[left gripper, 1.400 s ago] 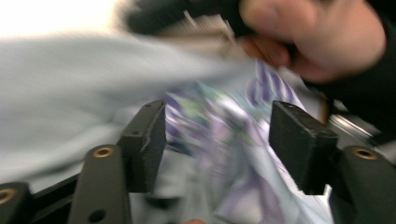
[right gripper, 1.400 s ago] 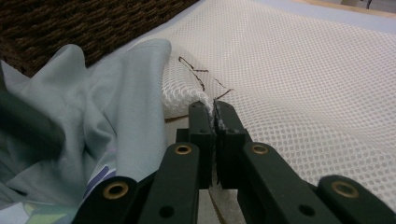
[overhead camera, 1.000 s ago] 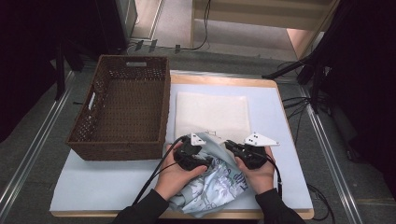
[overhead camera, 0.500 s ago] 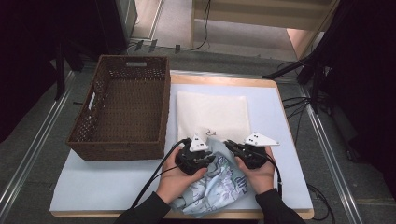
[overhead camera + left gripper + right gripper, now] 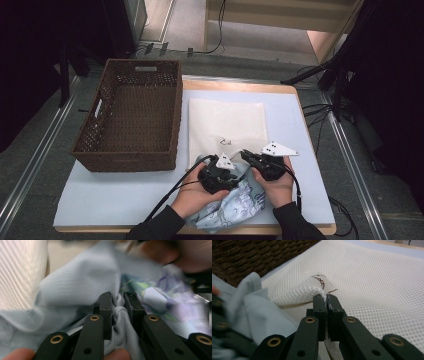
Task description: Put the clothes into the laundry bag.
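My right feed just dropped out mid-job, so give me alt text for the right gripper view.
The right gripper is shut on a raised edge of the white mesh bag, pinching a fold near some dark stitching. A light blue garment bunches at the left, with the brown wicker basket behind it.

Left hand-held gripper closes on the garment and shifts toward the mesh bag

The left hand-held gripper (image 5: 235, 172) has just been closing its jaws, and a bunched fold of the pale blue printed garment (image 5: 75, 287) now sits pinched between them. Since a second ago it has slid a little to the right, toward the right hand-held gripper (image 5: 246, 154), and the garment has been drawn along, gathered closer under the white mesh bag's (image 5: 227, 120) near edge.
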Demonstrator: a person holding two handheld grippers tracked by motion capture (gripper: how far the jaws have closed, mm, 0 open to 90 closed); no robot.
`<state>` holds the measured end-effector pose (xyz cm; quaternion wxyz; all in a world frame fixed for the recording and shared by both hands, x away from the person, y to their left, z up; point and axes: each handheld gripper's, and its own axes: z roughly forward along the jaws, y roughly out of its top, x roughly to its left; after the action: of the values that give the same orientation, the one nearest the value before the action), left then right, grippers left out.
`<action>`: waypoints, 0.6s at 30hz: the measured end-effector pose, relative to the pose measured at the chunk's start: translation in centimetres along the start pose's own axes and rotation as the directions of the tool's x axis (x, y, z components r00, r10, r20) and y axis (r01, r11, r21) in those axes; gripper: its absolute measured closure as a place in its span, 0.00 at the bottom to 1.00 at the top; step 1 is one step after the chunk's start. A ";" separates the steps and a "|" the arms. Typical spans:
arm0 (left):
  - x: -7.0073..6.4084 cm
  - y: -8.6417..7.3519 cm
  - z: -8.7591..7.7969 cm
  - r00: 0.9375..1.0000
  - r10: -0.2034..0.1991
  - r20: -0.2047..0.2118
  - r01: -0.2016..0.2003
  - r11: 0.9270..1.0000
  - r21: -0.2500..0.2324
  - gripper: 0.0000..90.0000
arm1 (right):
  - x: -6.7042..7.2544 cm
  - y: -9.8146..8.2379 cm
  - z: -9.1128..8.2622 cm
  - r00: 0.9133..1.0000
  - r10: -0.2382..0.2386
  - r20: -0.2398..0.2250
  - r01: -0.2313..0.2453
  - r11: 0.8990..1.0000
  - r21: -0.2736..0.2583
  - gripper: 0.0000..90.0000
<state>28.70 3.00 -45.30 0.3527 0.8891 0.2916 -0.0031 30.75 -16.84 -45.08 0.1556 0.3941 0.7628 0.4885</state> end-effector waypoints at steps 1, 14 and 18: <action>0.1 -0.1 0.3 1.000 0.005 -0.015 -0.005 1.000 0.010 0.88 | 0.0 0.2 -0.3 1.000 0.001 -0.006 -0.001 1.000 -0.015 0.98; 1.5 -1.4 -2.8 0.974 -0.107 -0.198 0.070 0.980 -0.185 0.83 | 0.2 0.4 -1.1 1.000 0.004 -0.021 -0.005 1.000 -0.030 0.98; 1.2 -1.6 -5.7 0.974 -0.123 -0.188 0.072 0.964 -0.257 0.60 | 0.1 0.4 -1.1 1.000 0.002 -0.018 -0.002 1.000 -0.026 0.98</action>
<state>27.74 8.15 -42.28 0.4293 0.8180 0.3678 0.1065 30.19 -17.40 -44.24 0.1531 0.3885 0.7574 0.5019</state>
